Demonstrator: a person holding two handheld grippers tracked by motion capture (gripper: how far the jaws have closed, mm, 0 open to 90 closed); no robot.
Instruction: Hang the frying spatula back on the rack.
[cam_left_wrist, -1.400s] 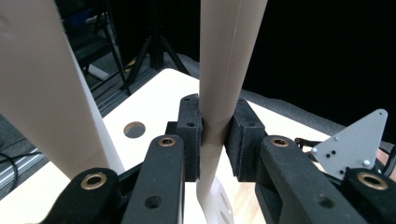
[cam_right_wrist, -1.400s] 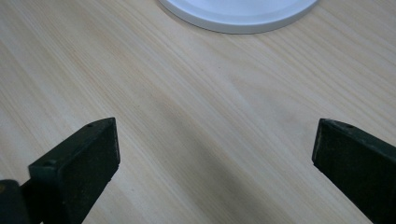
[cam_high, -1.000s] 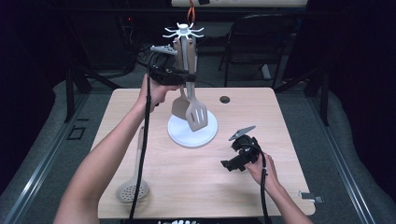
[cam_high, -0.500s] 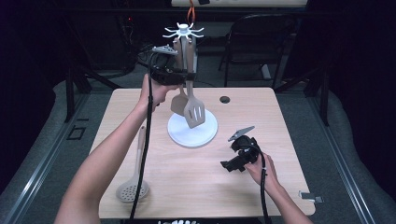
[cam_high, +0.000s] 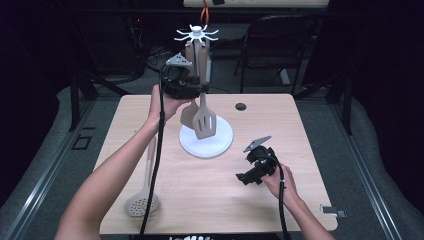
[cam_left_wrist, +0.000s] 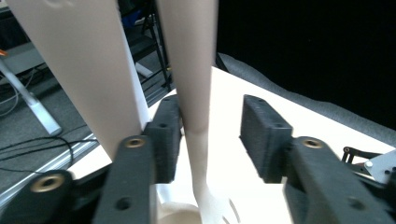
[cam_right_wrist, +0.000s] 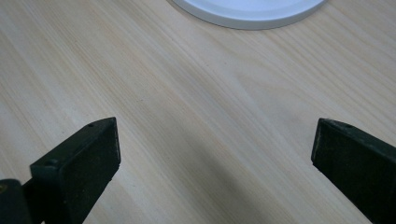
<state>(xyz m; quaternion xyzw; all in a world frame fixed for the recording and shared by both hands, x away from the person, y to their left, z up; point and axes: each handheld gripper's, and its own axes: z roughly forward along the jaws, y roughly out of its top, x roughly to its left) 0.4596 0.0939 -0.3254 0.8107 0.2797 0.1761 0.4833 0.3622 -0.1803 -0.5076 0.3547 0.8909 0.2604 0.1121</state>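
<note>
Slotted spatula (cam_high: 204, 121) hangs upright from the white rack (cam_high: 197, 35), handle vertical between the left gripper (cam_left_wrist: 210, 135) jaws, which have just been opening off it; right gripper (cam_high: 250, 176), spread empty, rests well right of the rack.

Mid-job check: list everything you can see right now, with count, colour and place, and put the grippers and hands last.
table: one, light wood, centre of the high view.
utensil stand: one, white, round base mid-table, hook crown on top.
slotted turner: one, beige, hanging on the stand; its handle stands between the left gripper's jaws.
second hanging utensil: one, beige, hanging beside the turner.
skimmer spoon: one, beige, lying near the table's front left edge.
table hole: one, dark, far side.
chair: one, black, behind the table.
left gripper: one, black, raised at the stand; its jaws have just been opening, far pad clear of the handle.
right gripper: one, black, low over bare table, jaws wide apart.
</note>
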